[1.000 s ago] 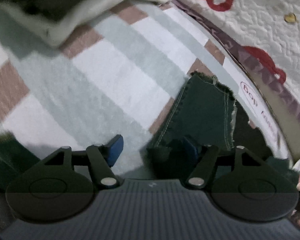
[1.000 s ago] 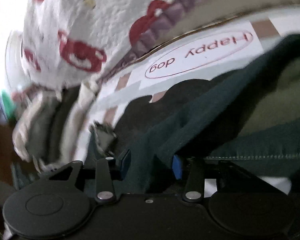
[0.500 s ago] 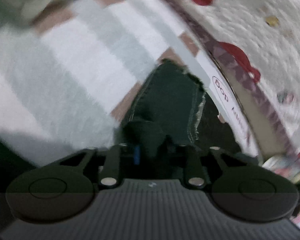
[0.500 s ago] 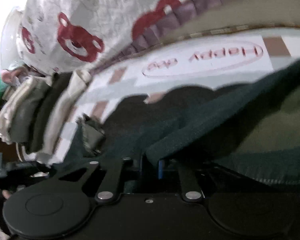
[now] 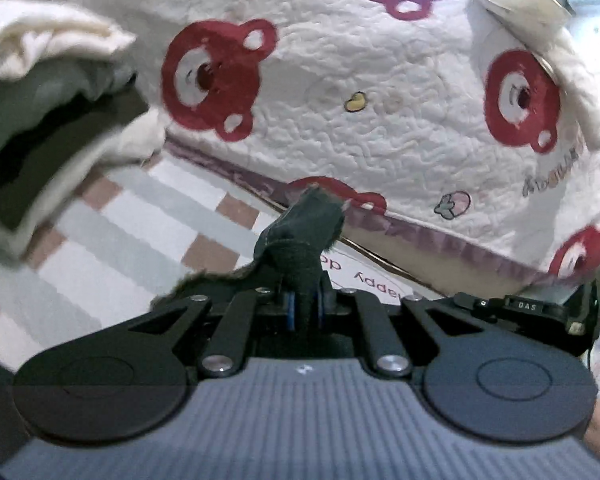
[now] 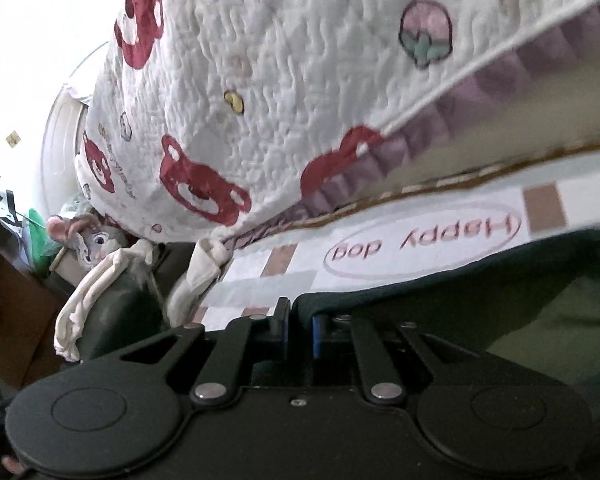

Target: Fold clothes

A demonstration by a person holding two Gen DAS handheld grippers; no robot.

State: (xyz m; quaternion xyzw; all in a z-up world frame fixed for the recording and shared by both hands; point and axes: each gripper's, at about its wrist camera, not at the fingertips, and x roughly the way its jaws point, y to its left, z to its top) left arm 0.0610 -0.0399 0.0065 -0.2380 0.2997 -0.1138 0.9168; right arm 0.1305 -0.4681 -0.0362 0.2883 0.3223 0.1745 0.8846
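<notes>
A big white quilt with red bears (image 5: 380, 128) stands behind a checked mat (image 5: 112, 232) that says "Happy dog". A pile of folded clothes (image 5: 40, 112) sits at the mat's far left. The dark green garment (image 6: 500, 300) hangs between two grippers, above the mat. The left gripper (image 5: 305, 308) pinches a frayed corner tight. The right gripper (image 6: 300, 330) is closing its jaws on another edge. This looks like the lifting step. Next, both hands should probably carry the held edge over and lay it flat.

Bare checked mat (image 5: 112, 240) between folded stack (image 5: 40, 120) and bear-print quilt (image 5: 380, 120).
</notes>
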